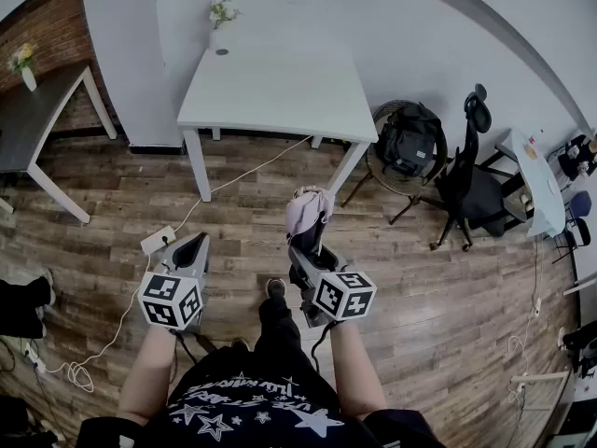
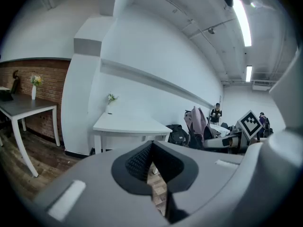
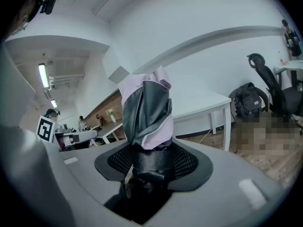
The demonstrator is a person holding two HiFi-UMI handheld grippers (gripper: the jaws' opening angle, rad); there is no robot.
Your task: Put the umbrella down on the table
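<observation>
Wood floor (image 1: 448, 278) fills the head view, with a white wall (image 1: 373, 26) across the top. The table (image 1: 270, 91) stands upper centre, well apart from both hands and bare except for a vase (image 1: 221, 37) at its far edge. The folded umbrella (image 1: 310, 215) sits mid-frame, its long axis running along the jaws and its top pointing toward the table's near right corner. The right gripper (image 1: 306, 250) pinches its dark lower end. The left gripper (image 1: 191, 248), lower left, is pressed together and empty.
</observation>
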